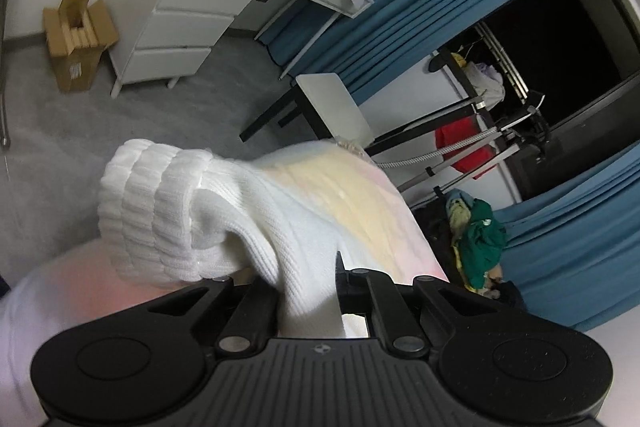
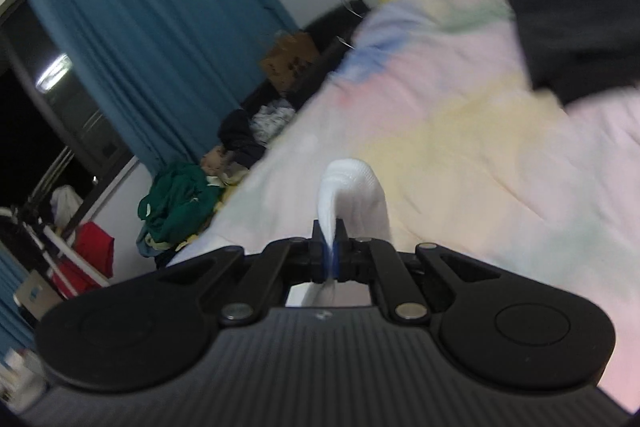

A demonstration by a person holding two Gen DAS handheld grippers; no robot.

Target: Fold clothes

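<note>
**White sock held between two grippers above a pastel bed**

The left gripper [image 1: 308,279] had its fingers closed on the body of a white ribbed sock [image 1: 208,211]; the cuff bunched in thick folds beyond the fingers, above the bed [image 1: 384,203]. The right gripper [image 2: 330,247] had its fingers clamped tight on a thin fold of white sock [image 2: 352,183], which arched forward past the fingertips. In the right wrist view, a black garment [image 2: 576,39] lay on the quilt toward the far edge of the bed, well apart from the sock. Beside the bed's edge sat a pile of clothes [image 2: 180,199], with blue curtains [image 2: 132,39] behind it.
</note>
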